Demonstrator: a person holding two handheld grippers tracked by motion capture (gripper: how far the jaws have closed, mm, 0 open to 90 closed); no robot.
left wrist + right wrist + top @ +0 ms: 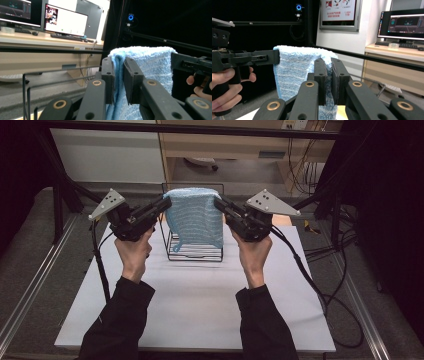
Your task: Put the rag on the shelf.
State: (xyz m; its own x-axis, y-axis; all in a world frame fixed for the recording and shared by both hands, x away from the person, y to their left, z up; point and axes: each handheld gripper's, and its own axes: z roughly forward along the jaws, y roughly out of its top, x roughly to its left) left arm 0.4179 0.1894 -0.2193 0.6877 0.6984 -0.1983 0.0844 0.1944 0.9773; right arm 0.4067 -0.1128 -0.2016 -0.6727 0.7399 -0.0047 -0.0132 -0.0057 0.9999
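A light blue towel (194,217) hangs stretched between my two grippers, above a black wire rack (195,251) on the white table. My left gripper (165,202) is shut on the towel's upper left corner; in the left gripper view the blue cloth (150,65) runs down between the two black jaws of that gripper (119,72). My right gripper (219,202) is shut on the upper right corner, and the right gripper view has the towel (294,72) pinched between the jaws of that gripper (328,72). The towel's lower edge hangs over the rack.
The white table top (195,305) lies in front of the rack. Black frame bars (190,129) run overhead and at both sides. Cables (325,290) trail off the table's right side. A desk with monitors (66,21) stands beyond the table.
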